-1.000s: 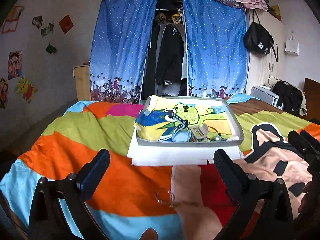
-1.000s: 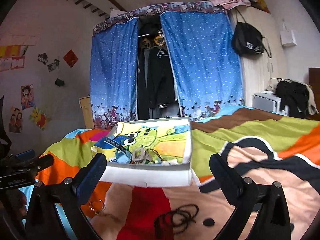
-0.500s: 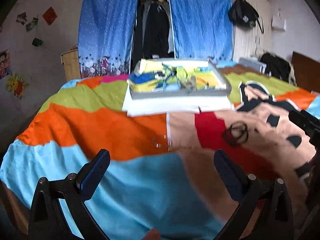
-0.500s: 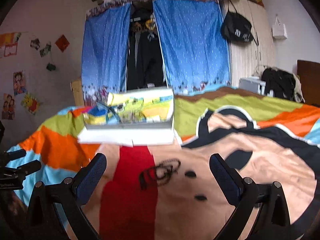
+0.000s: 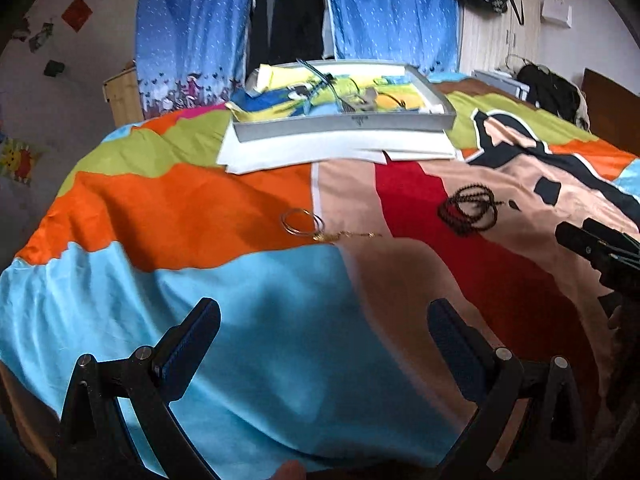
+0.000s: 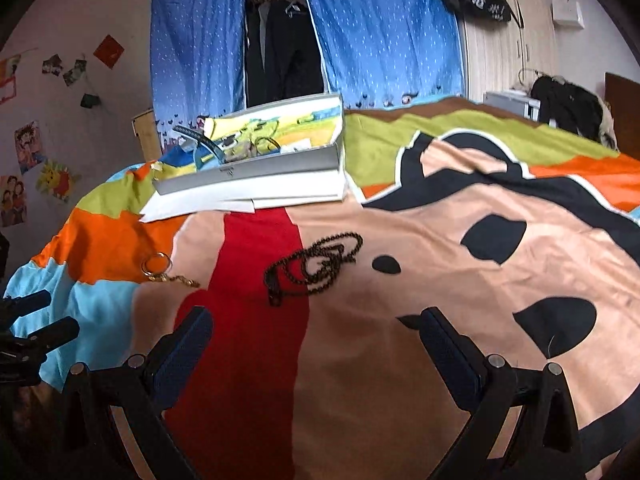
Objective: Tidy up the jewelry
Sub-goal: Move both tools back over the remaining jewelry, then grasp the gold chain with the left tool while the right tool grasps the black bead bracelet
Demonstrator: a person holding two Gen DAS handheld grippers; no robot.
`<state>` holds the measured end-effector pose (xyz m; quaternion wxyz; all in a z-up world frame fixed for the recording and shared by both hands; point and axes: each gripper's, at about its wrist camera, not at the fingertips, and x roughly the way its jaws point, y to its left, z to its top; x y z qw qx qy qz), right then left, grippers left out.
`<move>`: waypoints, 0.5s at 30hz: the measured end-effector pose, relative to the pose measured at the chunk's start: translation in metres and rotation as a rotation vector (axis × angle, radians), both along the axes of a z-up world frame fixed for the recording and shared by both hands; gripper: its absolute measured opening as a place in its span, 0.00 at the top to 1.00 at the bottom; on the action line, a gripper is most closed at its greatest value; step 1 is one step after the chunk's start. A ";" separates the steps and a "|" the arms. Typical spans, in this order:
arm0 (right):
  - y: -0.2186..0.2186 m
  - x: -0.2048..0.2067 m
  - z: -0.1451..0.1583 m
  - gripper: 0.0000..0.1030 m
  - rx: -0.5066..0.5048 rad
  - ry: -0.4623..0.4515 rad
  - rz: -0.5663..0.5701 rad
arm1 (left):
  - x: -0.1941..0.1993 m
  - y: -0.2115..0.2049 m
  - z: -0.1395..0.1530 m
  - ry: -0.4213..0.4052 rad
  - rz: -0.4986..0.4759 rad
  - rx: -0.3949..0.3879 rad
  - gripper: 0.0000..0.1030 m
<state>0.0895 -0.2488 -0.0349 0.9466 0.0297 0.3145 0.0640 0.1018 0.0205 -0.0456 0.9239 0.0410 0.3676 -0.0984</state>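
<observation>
— Jewelry on the bedspread (image 5: pixel 224 288): how many pieces?

— Three loose: one gold bangle (image 5: pixel 302 222), one gold chain (image 5: pixel 346 235) touching it, one dark bead necklace (image 6: pixel 316 266) coiled on the red patch. More sits tangled in the single gray tray (image 5: pixel 344 124) beyond; uncountable.

— Orientation?

— The chain's long axis runs left-right, trailing right from the bangle.

— Grippers?

— Left gripper (image 5: pixel 320 344) and right gripper (image 6: pixel 316 344): both spread wide, empty, above the bedspread.

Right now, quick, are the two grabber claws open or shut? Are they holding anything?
Left gripper: open, holding nothing, above the bedspread.
Right gripper: open, holding nothing, near the dark bead necklace.
</observation>
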 end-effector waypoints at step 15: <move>-0.034 0.075 -0.010 0.00 -0.031 0.087 0.156 | 0.065 -0.032 -0.013 0.064 -0.138 -0.057 0.02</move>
